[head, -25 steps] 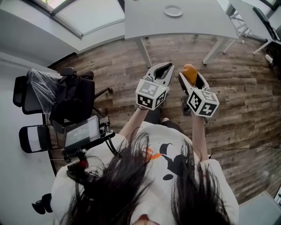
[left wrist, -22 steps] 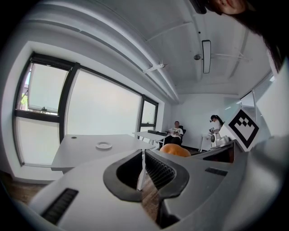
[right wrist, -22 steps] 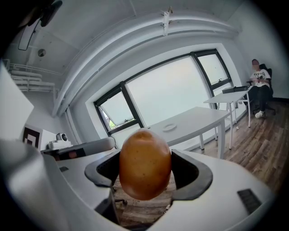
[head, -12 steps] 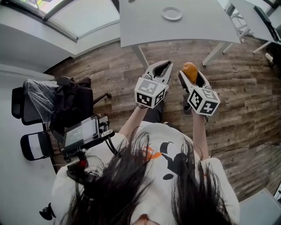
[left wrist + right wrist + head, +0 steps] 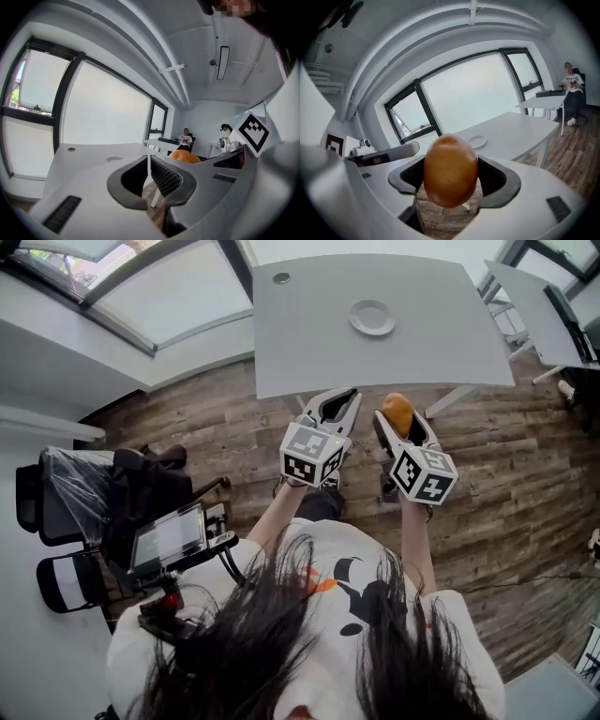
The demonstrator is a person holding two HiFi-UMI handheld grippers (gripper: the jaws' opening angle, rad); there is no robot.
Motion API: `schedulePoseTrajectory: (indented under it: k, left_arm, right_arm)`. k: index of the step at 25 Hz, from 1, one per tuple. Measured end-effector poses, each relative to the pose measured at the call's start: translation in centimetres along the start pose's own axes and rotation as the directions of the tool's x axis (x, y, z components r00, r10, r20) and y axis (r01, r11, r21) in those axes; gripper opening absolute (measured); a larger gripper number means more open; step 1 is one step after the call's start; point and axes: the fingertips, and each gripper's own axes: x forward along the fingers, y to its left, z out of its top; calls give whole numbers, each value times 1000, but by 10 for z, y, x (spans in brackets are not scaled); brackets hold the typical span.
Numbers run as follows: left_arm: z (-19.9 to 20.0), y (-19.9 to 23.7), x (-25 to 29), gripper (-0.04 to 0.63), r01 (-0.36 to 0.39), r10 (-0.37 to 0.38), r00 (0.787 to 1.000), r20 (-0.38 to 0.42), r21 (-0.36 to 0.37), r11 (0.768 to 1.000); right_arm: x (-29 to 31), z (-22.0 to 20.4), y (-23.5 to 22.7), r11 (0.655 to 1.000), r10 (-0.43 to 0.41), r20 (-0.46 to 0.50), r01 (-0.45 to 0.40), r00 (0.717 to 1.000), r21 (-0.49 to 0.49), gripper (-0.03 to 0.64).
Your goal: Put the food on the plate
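Observation:
An orange-brown potato (image 5: pixel 450 169) sits clamped upright in my right gripper (image 5: pixel 397 414), held over the wooden floor just short of the white table's (image 5: pixel 309 343) near edge. A small white plate (image 5: pixel 372 317) rests on the table's far middle, also seen beyond the potato (image 5: pixel 397 412) as the plate (image 5: pixel 477 140) in the right gripper view. My left gripper (image 5: pixel 337 405) hangs beside the right one, jaws shut with nothing between them. In the left gripper view the left gripper (image 5: pixel 147 174) points at the table, with the potato (image 5: pixel 184 156) showing at its right.
A second white table (image 5: pixel 548 310) stands at the right. Office chairs with a dark bag (image 5: pixel 131 498) and a small screen (image 5: pixel 169 535) stand at the left on the wooden floor (image 5: pixel 506 484). People (image 5: pixel 571 91) sit at a far desk. Windows line the far wall.
The person has stepped toward the table: both grippers now sit just at its near edge and the plate appears closer. The potato stays clamped in the right gripper.

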Motion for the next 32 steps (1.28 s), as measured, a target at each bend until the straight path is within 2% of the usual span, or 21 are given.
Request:
schedulePoseTrajectory:
  k: [6, 13, 22, 32]
  left_arm:
    - [13, 41, 37, 6, 40, -40, 999, 2, -10, 999]
    - [15, 76, 62, 6, 65, -65, 998, -12, -27, 998]
    - [16, 92, 73, 6, 87, -88, 996, -13, -38, 995]
    - [13, 113, 98, 6, 68, -69, 997, -19, -69, 995]
  right_arm:
    - [48, 29, -6, 1000, -31, 11, 31, 999, 0, 351]
    - [85, 42, -12, 998, -63, -4, 62, 998, -5, 351]
    - [103, 53, -12, 997, -78, 2, 78, 997, -3, 351]
    - [129, 60, -27, 998, -69, -21, 69, 997, 1, 351]
